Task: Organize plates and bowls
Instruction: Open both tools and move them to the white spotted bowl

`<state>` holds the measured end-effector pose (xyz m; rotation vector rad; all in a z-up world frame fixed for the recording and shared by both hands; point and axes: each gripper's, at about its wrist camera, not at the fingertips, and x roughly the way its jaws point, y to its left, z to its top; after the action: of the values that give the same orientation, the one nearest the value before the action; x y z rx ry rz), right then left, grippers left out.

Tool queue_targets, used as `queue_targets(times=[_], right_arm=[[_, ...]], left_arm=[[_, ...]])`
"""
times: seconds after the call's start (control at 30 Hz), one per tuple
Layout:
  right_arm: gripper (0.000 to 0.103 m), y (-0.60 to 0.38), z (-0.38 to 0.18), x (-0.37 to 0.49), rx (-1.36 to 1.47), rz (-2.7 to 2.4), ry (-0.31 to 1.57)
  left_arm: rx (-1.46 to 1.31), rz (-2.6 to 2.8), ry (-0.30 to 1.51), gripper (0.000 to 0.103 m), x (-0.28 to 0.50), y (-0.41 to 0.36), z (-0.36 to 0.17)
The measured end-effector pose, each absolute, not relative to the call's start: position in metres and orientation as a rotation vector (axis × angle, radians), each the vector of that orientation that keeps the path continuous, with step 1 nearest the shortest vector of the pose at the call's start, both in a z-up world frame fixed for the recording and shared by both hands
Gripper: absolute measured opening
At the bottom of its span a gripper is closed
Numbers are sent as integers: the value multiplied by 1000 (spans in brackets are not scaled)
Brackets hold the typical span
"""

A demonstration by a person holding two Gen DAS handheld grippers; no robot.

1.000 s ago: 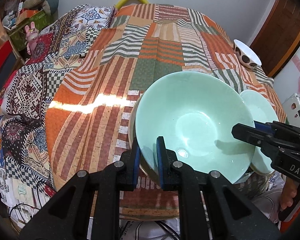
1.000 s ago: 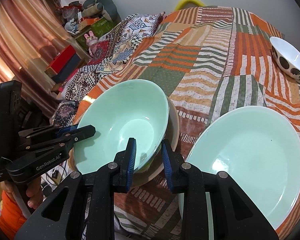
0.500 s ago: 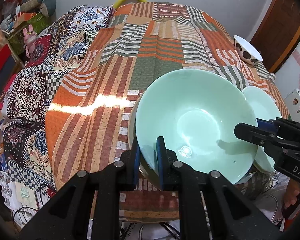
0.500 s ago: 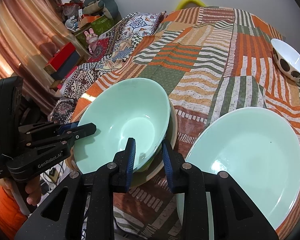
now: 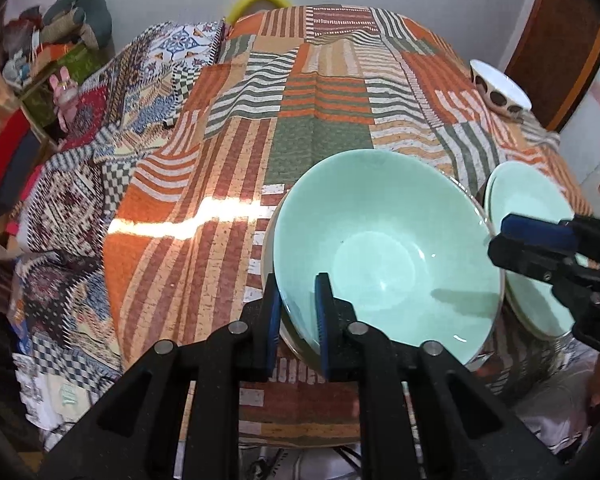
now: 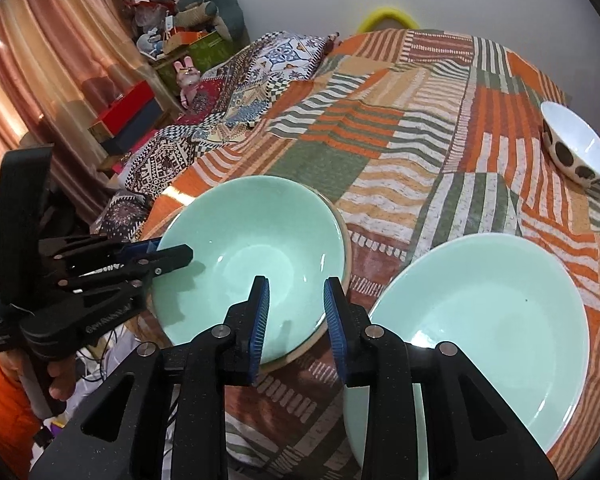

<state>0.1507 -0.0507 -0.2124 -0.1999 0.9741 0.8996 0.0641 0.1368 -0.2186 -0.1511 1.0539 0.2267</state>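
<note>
Left gripper (image 5: 298, 308) first: its jaws are nipped onto the rim of the green bowl (image 5: 380, 248) at the bowl's 7 o'clock, one pad inside the wall and one outside. They have just eased apart a touch, with the rim between them. Across the bowl, the right gripper (image 6: 296, 308) sits astride the opposite edge at about 3 o'clock in the left view. Its jaws are drawn narrow over the rim, and it looks like a pinch, though the contact itself is hard to make out. So the bowl is held from both sides, sitting low in the beige dish (image 5: 267, 248) beneath it, near the table's front edge on the striped tablecloth (image 5: 320, 140). The beige rim shows around the bowl's left and front. The bowl reads as nested, so the call now is to let go and back each tool out along its own fingers. Looking outward, the green plate (image 6: 492, 312) lies at 4 o'clock from the right gripper, just beside the stack and clearly that hand's reach. The spotted bowl (image 6: 576, 152) waits well apart at 2 o'clock, also on the right hand's side. Both pieces are round, so there is no long axis to line up on.
</note>
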Motion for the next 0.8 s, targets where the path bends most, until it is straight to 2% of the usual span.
queue_targets(times=[0.07, 0.17, 0.47, 0.6, 0.73, 0.8], right_arm=[[27, -52, -211, 150, -197, 904, 970], [27, -57, -210, 151, -184, 899, 967], [31, -101, -183, 166, -84, 840, 902], [42, -126, -164, 172, -31, 803, 844], [43, -161, -140, 182, 34, 748, 770], [45, -172, -131, 186, 55, 727, 743]], left_arm=[[-115, 237, 1064, 18, 65, 133, -218], [-109, 246, 1065, 27, 63, 134, -214], [-92, 249, 919, 39, 58, 121, -158], [-67, 232, 831, 41, 61, 105, -127], [-63, 205, 749, 44, 66, 90, -100], [-65, 186, 702, 49, 70, 81, -85]])
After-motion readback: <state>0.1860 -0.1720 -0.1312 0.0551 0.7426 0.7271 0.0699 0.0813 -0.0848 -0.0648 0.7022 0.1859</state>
